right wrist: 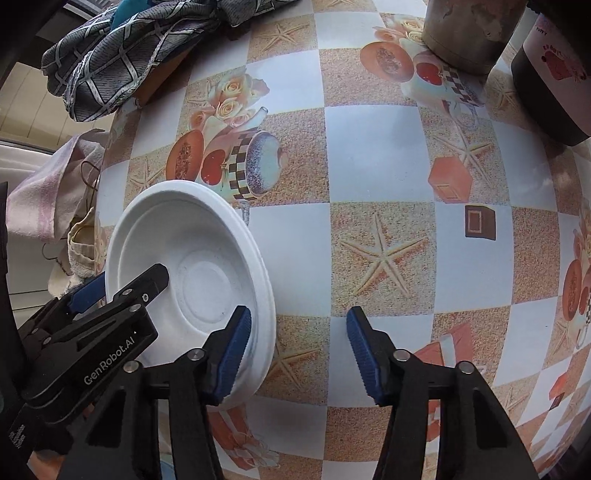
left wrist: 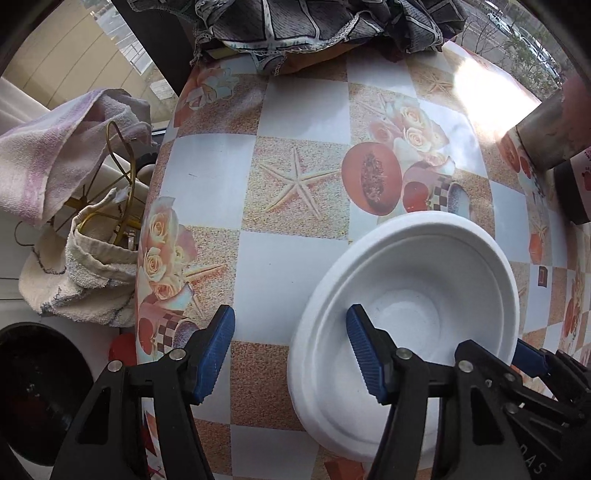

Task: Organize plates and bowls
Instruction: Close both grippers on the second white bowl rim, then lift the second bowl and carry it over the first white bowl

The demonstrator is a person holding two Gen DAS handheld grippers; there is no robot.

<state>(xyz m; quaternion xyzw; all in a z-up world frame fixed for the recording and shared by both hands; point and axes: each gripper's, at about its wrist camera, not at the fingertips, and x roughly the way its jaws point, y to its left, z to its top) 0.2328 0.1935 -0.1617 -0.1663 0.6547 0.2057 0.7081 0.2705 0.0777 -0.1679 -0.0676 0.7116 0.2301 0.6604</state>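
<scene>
A white bowl sitting in a white plate (left wrist: 410, 295) rests on the checked tablecloth (left wrist: 288, 258). My left gripper (left wrist: 290, 354) is open; its right finger lies over the near left rim of the stack, its left finger over bare cloth. The same white stack (right wrist: 188, 266) shows at the left of the right wrist view. My right gripper (right wrist: 299, 354) is open; its left finger overlaps the stack's right rim, its right finger is over the cloth. The left gripper's body (right wrist: 92, 325) lies across the stack's near left side.
A grey checked cloth (left wrist: 314, 22) is heaped at the table's far edge. A metal canister (right wrist: 465, 33) and a dark jar (right wrist: 554, 81) stand at the far right. Towels and a wire rack (left wrist: 74, 206) lie beyond the left table edge.
</scene>
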